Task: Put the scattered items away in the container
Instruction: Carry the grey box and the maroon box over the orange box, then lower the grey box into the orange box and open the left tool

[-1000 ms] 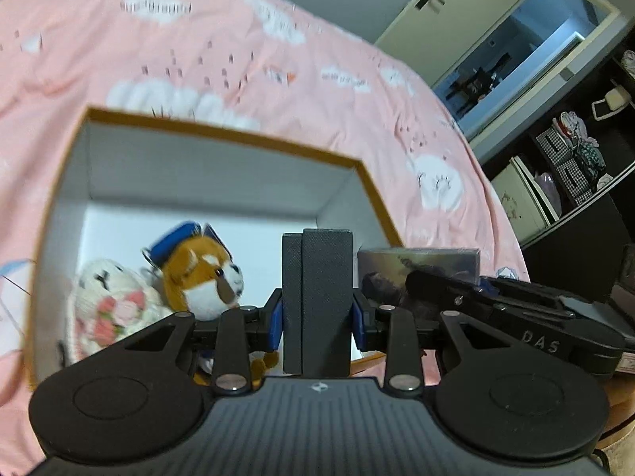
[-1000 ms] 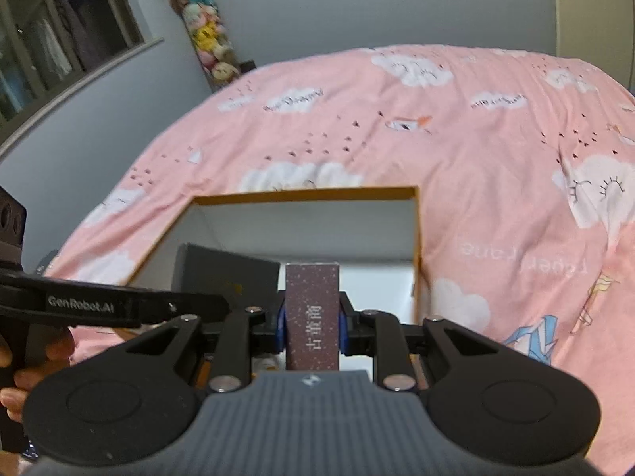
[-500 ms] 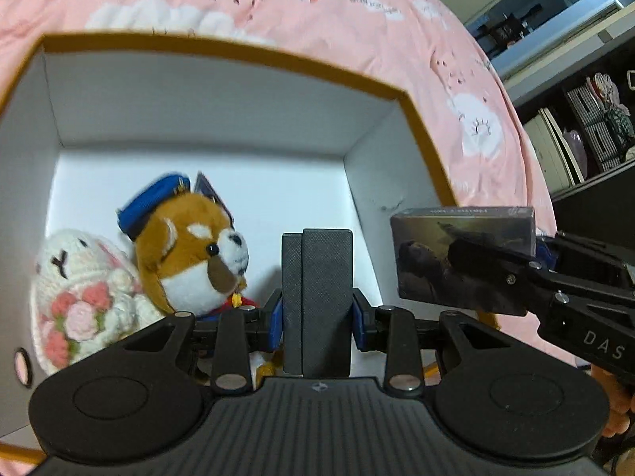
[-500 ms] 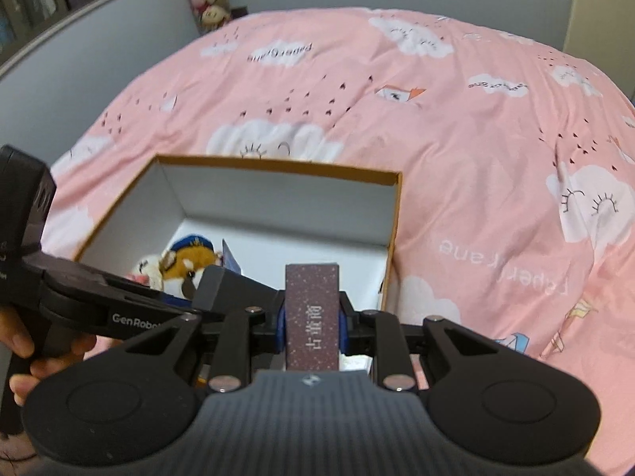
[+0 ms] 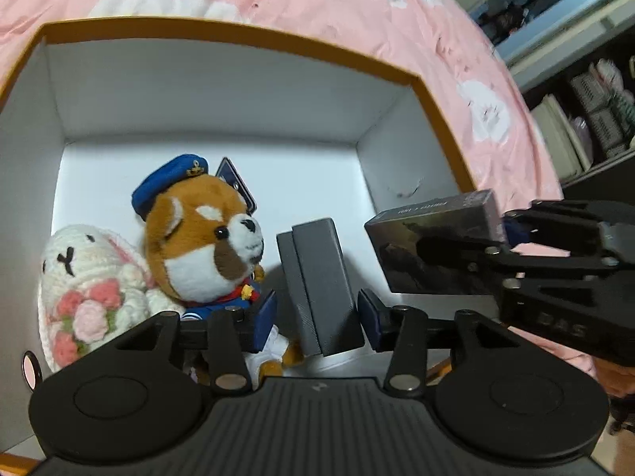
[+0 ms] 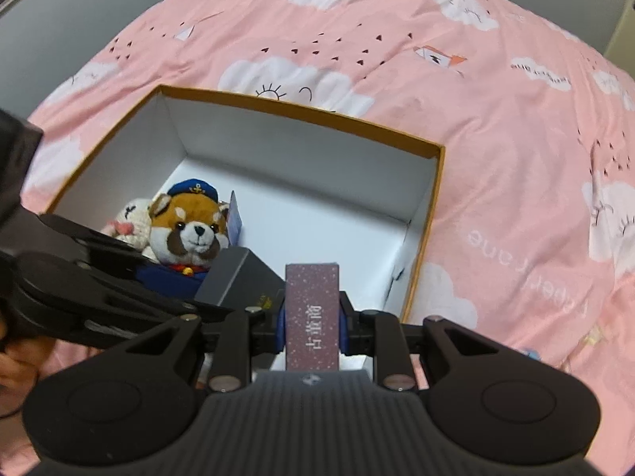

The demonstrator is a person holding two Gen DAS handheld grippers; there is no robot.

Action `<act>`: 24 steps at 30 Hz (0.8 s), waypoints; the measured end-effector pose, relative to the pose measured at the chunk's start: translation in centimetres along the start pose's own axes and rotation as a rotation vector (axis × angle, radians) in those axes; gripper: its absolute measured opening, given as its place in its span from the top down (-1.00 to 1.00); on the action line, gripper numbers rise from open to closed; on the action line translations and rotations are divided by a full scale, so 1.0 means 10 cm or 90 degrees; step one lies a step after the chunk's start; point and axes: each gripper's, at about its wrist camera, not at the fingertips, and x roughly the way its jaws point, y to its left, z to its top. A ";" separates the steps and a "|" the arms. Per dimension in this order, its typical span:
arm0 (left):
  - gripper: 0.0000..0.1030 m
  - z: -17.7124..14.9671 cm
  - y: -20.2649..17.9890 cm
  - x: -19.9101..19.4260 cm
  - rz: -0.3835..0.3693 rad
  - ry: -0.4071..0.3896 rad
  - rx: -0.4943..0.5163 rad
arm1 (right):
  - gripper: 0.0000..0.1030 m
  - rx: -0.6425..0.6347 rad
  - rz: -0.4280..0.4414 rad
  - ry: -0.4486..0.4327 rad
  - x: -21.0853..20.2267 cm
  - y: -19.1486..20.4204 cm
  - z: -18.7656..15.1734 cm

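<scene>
An orange-rimmed white box (image 5: 238, 39) lies on the bed. Inside it sit a red-panda plush in a blue cap (image 5: 202, 238) and a white crocheted bunny (image 5: 87, 277). My left gripper (image 5: 317, 317) is low inside the box, its jaws opening. A grey case (image 5: 317, 285) stands tilted between them, with a gap at each pad. My right gripper (image 6: 313, 325) is shut on a dark purple box with white lettering (image 6: 313, 317), hovering over the container's near right corner (image 6: 420, 261). From the right wrist the grey case (image 6: 242, 281) leans beside the plush (image 6: 186, 230).
A pink cloud-print bedspread (image 6: 476, 119) surrounds the container. A blue card (image 5: 234, 182) stands behind the plush. The container's floor (image 6: 317, 222) is bare at its middle and right. Shelves with goods (image 5: 587, 119) are off to the right of the bed. A hand (image 6: 16, 361) holds the left gripper's handle.
My left gripper sank into the container, then its jaws spread and the grey case tipped loose between them. The right gripper moved in over the container with the purple box, tilting further down.
</scene>
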 end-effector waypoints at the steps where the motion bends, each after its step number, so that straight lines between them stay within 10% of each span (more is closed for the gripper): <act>1: 0.02 -0.02 0.03 -0.02 -0.004 -0.005 -0.004 | 0.50 -0.007 -0.003 -0.001 0.02 0.01 0.00; 14: 0.22 0.07 0.06 0.11 -0.032 0.020 -0.028 | 0.50 0.018 0.015 -0.012 -0.02 -0.09 0.01; 18: 0.30 0.11 -0.08 0.22 0.050 0.055 0.031 | 0.50 0.014 0.012 -0.006 -0.06 -0.07 0.08; 24: 0.30 0.02 -0.09 -0.04 0.040 0.008 0.042 | 0.50 0.044 0.032 0.013 0.01 -0.09 0.10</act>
